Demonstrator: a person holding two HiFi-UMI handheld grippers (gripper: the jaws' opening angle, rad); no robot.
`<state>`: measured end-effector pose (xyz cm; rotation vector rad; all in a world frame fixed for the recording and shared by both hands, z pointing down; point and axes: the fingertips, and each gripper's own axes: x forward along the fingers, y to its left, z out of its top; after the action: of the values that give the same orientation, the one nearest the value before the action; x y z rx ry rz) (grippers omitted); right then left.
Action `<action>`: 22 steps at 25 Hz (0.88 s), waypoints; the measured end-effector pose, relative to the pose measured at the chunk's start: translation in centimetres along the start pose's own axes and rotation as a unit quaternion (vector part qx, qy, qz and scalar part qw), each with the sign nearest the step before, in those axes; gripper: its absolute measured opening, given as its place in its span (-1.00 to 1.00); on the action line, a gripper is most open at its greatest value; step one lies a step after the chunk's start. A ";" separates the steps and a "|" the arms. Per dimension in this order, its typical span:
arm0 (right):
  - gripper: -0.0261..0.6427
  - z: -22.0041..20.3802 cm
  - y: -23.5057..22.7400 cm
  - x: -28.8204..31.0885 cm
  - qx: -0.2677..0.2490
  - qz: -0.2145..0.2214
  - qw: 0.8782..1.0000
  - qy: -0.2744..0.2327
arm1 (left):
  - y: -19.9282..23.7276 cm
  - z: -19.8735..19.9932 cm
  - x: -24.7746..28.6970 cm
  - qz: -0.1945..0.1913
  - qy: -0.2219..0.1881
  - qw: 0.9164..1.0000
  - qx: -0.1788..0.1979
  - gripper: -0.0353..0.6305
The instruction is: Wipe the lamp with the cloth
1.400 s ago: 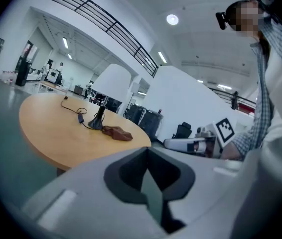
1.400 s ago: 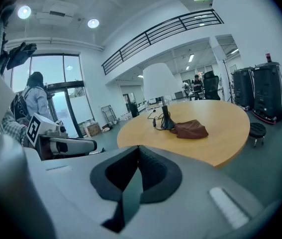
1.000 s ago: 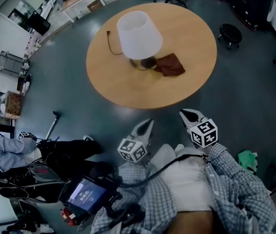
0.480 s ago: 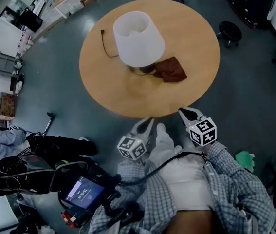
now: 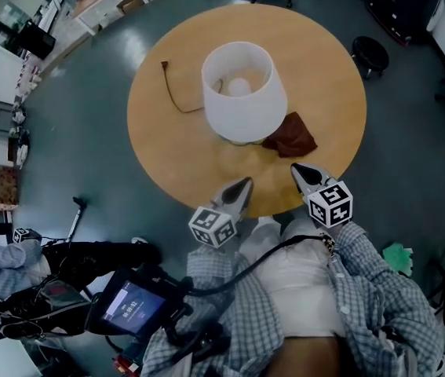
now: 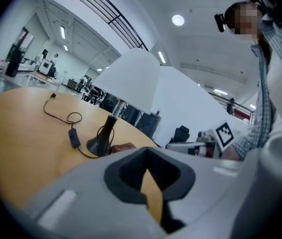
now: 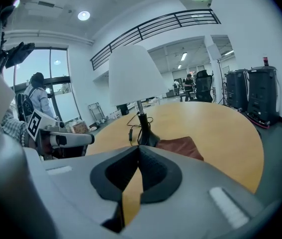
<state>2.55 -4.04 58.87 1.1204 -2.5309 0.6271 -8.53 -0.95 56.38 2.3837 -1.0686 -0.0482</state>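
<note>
Now both grippers have arrived at the counter [image 5: 167,159]. One second ago the left gripper [image 5: 245,182] and the right gripper [image 5: 293,167] were above the grey floor [image 5: 89,155], well apart from the round wooden top. At this moment their tips stand over its near edge. So the person has walked forward, and nothing on the counter was touched meanwhile.

The fingers [image 7: 156,176] of both grippers are clenched, tip against tip, with nothing between them.

The lamp [image 5: 242,120] stands upright near the middle of the counter, and inside its white shade [image 5: 265,104] the bulb [image 5: 239,86] is visible from above. Its dark cord [image 5: 175,93] runs away to the far left side. The cloth [image 5: 293,136], brown and crumpled, lies on the counter just beside the lamp foot [image 7: 148,139], on its right, in the same place as before. Whether it touches the foot I cannot say for sure, because the shade covers that spot in the head view. In the right gripper view it seems to lie against it.

I judge that the task is only at the approach: the cloth is not yet picked up and no wiping is begun. The right gripper is nearer to the cloth and points toward it, so it will probably take it, but its fingers must first release.
</note>
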 end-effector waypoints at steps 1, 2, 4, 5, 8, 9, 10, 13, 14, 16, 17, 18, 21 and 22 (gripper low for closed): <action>-0.91 -0.1 -0.4 0.4 0.000 -0.002 1.000 0.002 | 0.5 0.1 0.4 -0.005 -0.008 1.000 -0.010 -0.88; -0.91 -0.3 -0.6 0.7 0.000 -0.004 1.000 0.005 | 0.9 0.2 0.8 -0.012 -0.017 0.999 -0.024 -0.88; -0.91 -0.9 -1.0 1.2 -0.002 -0.007 1.000 0.013 | 1.6 0.1 1.4 -0.030 -0.033 0.997 -0.055 -0.88; -0.91 -1.0 -1.2 1.5 -0.003 -0.008 1.000 0.015 | 1.9 0.2 1.6 -0.041 -0.039 0.996 -0.069 -0.88; -0.91 0.3 -1.4 2.4 -0.005 -0.011 1.000 0.022 | 2.3 2.7 2.2 -0.087 -0.072 0.984 -0.137 -0.88; -0.91 1.2 -1.6 2.6 -0.005 -0.011 1.000 0.024 | 2.1 4.1 2.4 -0.110 -0.090 0.974 -0.174 -0.75; -0.91 1.9 -1.8 2.7 -0.006 -0.010 1.000 0.027 | 2.0 5.5 2.6 -0.133 -0.114 0.961 -0.214 -0.52; -0.91 2.9 -2.5 2.8 -0.011 -0.010 0.999 0.033 | 2.6 7.9 3.0 -0.175 -0.190 0.918 -0.301 -0.17; -0.91 2.9 -2.7 2.8 -0.012 -0.010 0.999 0.036 | 2.8 8.1 3.1 -0.181 -0.204 0.909 -0.315 -0.09; -0.91 2.8 -3.2 2.8 -0.014 -0.011 0.999 0.042 | 2.9 8.6 3.6 -0.194 -0.223 0.896 -0.332 -0.01; -0.91 2.8 -3.5 2.8 -0.016 -0.012 0.999 0.045 | 2.9 9.0 3.9 -0.200 -0.234 0.890 -0.337 0.02; -0.91 2.6 -3.9 2.7 -0.018 -0.012 0.999 0.049 | 2.9 9.2 4.1 -0.206 -0.248 0.883 -0.342 0.03; -0.91 2.1 -5.3 2.4 -0.023 -0.010 0.998 0.057 | 2.9 10.1 4.7 -0.220 -0.300 0.853 -0.367 0.01; -0.91 1.9 -5.7 2.4 -0.024 -0.012 0.998 0.061 | 3.0 10.3 4.8 -0.223 -0.311 0.846 -0.371 -0.06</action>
<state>5.07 -9.88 59.83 1.0612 -2.4134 0.6060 -9.69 -10.60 49.71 1.8301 -0.5329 -1.2366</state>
